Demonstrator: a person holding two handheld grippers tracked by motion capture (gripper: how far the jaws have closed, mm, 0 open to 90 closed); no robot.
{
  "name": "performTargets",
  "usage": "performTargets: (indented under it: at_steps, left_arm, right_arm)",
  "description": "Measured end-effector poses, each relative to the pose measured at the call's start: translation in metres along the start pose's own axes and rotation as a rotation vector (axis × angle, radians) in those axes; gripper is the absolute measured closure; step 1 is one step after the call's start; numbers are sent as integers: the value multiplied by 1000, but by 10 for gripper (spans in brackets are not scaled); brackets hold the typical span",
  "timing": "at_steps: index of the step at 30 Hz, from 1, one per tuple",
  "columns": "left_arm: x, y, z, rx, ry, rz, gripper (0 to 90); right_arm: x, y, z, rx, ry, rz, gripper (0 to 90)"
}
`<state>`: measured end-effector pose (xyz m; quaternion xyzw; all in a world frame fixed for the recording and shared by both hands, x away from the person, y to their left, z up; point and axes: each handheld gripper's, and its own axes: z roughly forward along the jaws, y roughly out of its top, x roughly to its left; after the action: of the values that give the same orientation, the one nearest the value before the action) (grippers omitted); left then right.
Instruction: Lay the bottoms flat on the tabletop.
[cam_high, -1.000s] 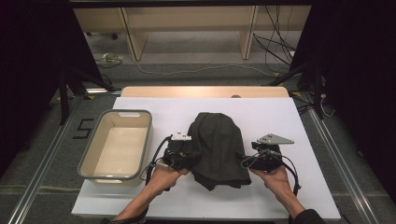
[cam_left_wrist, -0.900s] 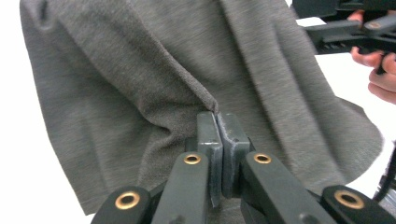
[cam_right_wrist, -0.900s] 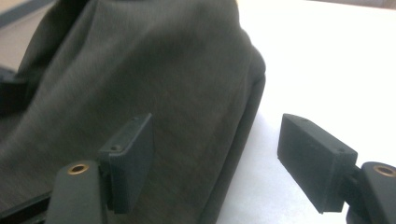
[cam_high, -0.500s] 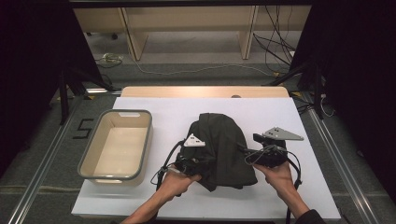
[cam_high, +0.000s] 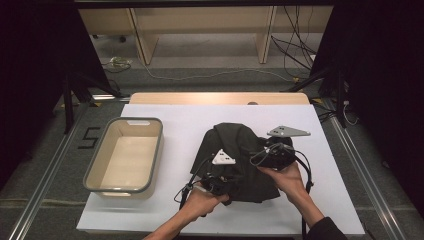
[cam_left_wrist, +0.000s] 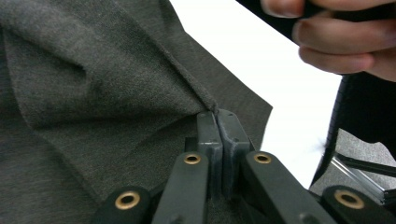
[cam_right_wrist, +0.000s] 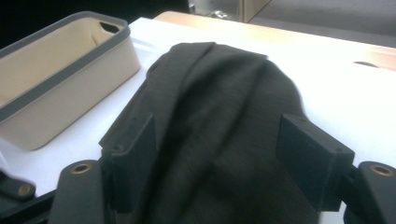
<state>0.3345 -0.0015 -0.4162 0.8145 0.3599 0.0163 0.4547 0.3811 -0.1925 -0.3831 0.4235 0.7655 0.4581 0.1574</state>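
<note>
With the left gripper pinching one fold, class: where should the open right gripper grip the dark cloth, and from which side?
Grip the raised ridge of the dark cloth running between the right gripper jaws, coming down from above. It stands proud of the white tabletop; the left gripper holds another fold.

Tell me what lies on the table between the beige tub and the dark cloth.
Nothing: in the high view, bare white table top separates the beige grey-rimmed plastic tub from the dark grey crumpled cloth. The right gripper view shows the same bare strip.

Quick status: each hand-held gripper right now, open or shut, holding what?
Left hand-held gripper: shut on a fold of the dark cloth.
Right hand-held gripper: open, jaws wide on either side of the cloth, not pressing it.
</note>
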Motion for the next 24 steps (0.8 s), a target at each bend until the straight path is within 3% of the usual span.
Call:
performTargets:
  at_steps: [8, 11, 15, 17, 20, 22, 24]
  left_arm:
    - [-10, -2, 2, 3, -30, 7, 889]
    - [-15, -3, 3, 8, -36, 11, 888]
    - [-14, -4, 5, 12, -45, 9, 887]
    - [-11, -3, 3, 16, -66, -12, 881]
    - [-6, -1, -4, 10, -104, -22, 846]
    - [-5, 0, -10, 21, -108, 10, 728]
    - [-3, 2, -21, 10, -92, 32, 672]
  right_arm:
    - [6, 5, 16, 57, 30, -7, 336]
    - [5, 4, 18, 77, 44, 6, 440]
    - [4, 2, 17, 88, 62, 4, 764]
    - [4, 2, 16, 95, 76, 7, 851]
    - [3, 2, 13, 97, 75, 11, 878]
    - [0, 2, 11, 95, 76, 17, 880]
    - [-4, 1, 8, 90, 77, 26, 880]
